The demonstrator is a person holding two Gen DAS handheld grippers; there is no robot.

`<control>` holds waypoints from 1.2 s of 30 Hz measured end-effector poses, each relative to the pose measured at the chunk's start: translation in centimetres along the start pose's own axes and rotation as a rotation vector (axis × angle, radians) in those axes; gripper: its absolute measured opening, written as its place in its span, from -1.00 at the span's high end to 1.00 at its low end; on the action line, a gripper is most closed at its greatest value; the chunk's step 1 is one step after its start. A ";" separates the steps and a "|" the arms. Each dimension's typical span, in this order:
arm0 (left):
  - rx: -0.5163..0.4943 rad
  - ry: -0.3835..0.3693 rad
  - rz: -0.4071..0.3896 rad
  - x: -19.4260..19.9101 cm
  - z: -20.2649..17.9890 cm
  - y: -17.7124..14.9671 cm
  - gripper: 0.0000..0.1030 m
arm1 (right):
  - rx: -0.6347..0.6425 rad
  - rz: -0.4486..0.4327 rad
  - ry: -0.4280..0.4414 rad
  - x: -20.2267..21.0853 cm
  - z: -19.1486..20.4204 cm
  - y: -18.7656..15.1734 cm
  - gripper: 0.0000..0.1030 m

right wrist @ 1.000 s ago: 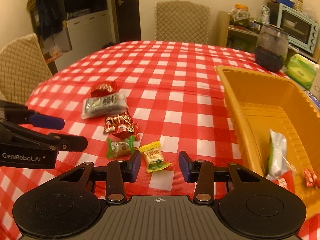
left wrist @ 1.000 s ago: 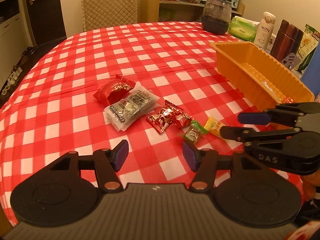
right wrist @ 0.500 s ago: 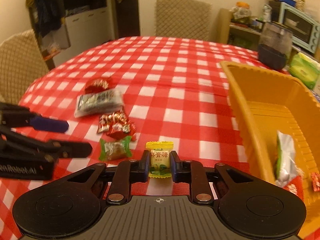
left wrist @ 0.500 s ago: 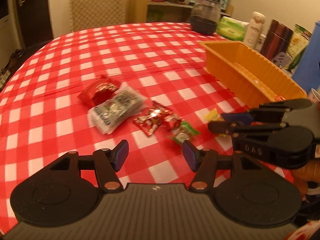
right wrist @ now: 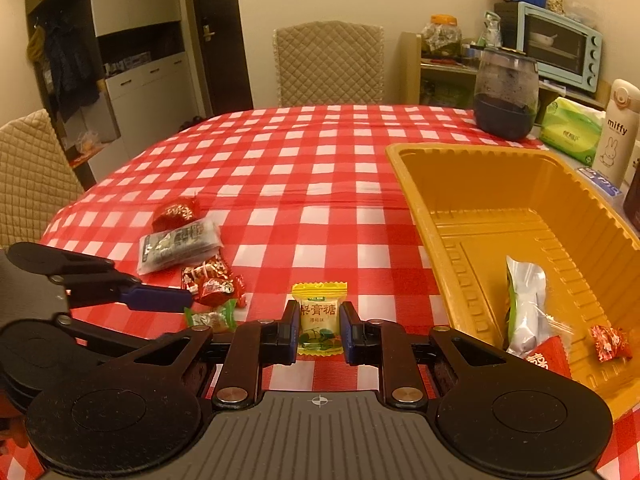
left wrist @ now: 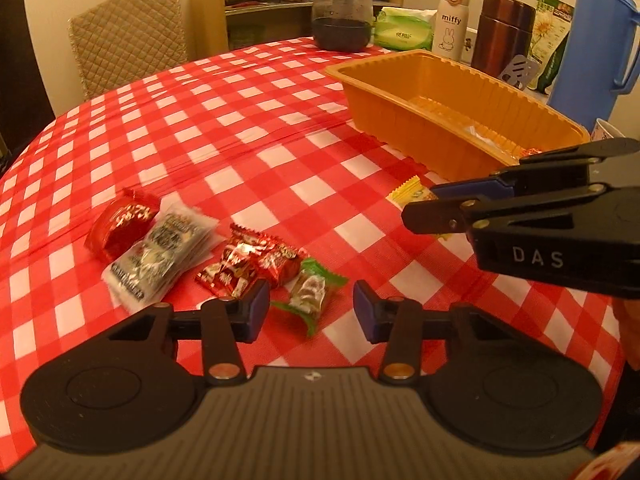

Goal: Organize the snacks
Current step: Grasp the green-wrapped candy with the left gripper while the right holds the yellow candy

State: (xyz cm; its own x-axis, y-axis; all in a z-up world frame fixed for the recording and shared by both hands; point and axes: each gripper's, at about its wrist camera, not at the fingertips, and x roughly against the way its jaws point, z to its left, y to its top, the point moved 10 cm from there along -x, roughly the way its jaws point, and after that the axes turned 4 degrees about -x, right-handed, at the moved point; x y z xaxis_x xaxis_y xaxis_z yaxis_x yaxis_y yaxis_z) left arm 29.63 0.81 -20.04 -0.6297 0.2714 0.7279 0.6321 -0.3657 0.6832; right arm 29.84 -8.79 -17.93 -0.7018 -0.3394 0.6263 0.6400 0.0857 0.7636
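My right gripper (right wrist: 319,332) is shut on a yellow candy (right wrist: 319,316) and holds it just above the checked cloth, left of the orange tray (right wrist: 472,184). The tray holds a silver-green packet (right wrist: 524,304) and red sweets (right wrist: 608,342). My left gripper (left wrist: 306,308) is open around a green candy (left wrist: 310,294). Beyond it lie red candies (left wrist: 248,264), a grey packet (left wrist: 160,252) and a round red snack (left wrist: 120,224). In the left wrist view the right gripper (left wrist: 432,208) holds the yellow candy (left wrist: 412,194) near the tray (left wrist: 400,112).
A dark glass jar (right wrist: 506,94), a green tissue pack (right wrist: 570,128), a white miffy bottle (right wrist: 616,128), a brown flask (left wrist: 504,34) and a blue jug (left wrist: 592,40) stand behind the tray. Chairs (right wrist: 328,62) stand around the table.
My right gripper has closed on the yellow candy and lifted it slightly. My left gripper has moved forward, so that its open fingers now flank the green candy.
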 end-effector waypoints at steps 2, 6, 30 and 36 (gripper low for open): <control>-0.021 0.005 0.006 -0.4 -0.2 0.0 0.23 | -0.005 0.002 0.001 0.0 -0.1 0.0 0.59; -0.030 0.004 0.019 -0.7 -0.6 -0.3 0.52 | -0.010 0.002 0.004 0.0 -0.1 -0.1 0.59; 0.145 0.100 0.096 4.2 -2.9 -4.0 0.65 | -0.050 -0.039 0.005 5.0 -0.1 -0.6 0.59; 0.160 0.115 0.103 3.9 -2.9 -4.6 0.64 | -0.065 -0.035 0.003 5.9 -0.3 -1.2 0.59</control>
State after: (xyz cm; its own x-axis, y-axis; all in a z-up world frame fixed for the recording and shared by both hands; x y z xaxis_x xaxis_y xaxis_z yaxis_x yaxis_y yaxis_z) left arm 22.98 0.92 -20.49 -0.5998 0.1329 0.7890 0.7535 -0.2379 0.6129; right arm 25.01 -11.16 -15.20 -0.7234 -0.3443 0.5985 0.6339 0.0126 0.7734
